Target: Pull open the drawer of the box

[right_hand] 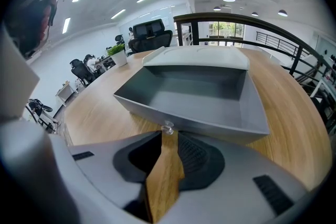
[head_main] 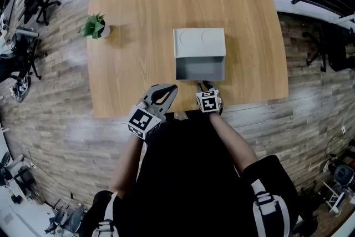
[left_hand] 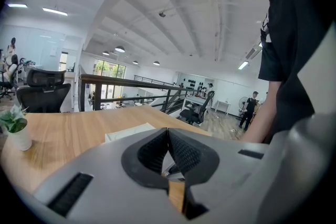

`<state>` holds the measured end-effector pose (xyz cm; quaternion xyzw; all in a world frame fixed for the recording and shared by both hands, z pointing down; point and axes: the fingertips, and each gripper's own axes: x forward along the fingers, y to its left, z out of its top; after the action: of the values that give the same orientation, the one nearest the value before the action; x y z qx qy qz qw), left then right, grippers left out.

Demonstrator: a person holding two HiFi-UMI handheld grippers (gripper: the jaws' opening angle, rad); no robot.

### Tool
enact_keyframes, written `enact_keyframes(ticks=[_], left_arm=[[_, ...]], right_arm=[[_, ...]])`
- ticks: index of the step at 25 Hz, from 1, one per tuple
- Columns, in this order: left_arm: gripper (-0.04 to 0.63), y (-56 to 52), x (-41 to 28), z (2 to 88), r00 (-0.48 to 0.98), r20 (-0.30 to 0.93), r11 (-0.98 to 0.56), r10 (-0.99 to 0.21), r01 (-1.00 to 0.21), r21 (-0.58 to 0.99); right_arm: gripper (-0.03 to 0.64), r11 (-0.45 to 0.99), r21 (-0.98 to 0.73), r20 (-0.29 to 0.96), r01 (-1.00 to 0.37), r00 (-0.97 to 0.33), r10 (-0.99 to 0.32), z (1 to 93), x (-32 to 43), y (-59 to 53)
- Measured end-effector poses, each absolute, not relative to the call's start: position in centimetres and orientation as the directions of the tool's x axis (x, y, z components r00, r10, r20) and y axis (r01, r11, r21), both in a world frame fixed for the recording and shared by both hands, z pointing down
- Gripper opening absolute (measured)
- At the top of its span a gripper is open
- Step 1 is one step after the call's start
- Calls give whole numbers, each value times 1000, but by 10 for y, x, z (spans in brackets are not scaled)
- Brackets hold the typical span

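- Drawer (head_main: 199,69) stands pulled out of the box (head_main: 199,41) on its near side, on the table (head_main: 133,64).
- Right gripper (head_main: 205,86) is at the drawer front, jaws apart, with the clear knob (right_hand: 168,127) at their tips, unpinched.
- Left gripper (head_main: 172,87) is just left of the drawer, jaws together, nothing between them.

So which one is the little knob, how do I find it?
Find the big wooden table, then the grey box in its middle with its drawer pulled out. On the drawer's front wall sits the knob: tiny and see-through, the only thing sticking out of that plain grey wall.
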<state>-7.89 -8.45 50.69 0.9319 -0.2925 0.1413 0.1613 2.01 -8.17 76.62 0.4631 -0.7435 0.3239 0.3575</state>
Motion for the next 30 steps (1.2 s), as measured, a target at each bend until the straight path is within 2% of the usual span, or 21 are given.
enact_keyframes(ticks=[16,22,30], left_arm=[[23,-80,-62,512,776,348,-760,-527,-613,216],[23,-75,-59,513,769,346,-754,-537,-622,211],[23,-72,-48,514,767,338,-749,-545,-627,214]], right_arm=[[107,414,-172,835,-894,-355,-420,765,52,-61],[38,451,-215,809,-866,-416,-415,757,54,-53],[25,552,-265,749,-790,-530,-398,738,47,-42]])
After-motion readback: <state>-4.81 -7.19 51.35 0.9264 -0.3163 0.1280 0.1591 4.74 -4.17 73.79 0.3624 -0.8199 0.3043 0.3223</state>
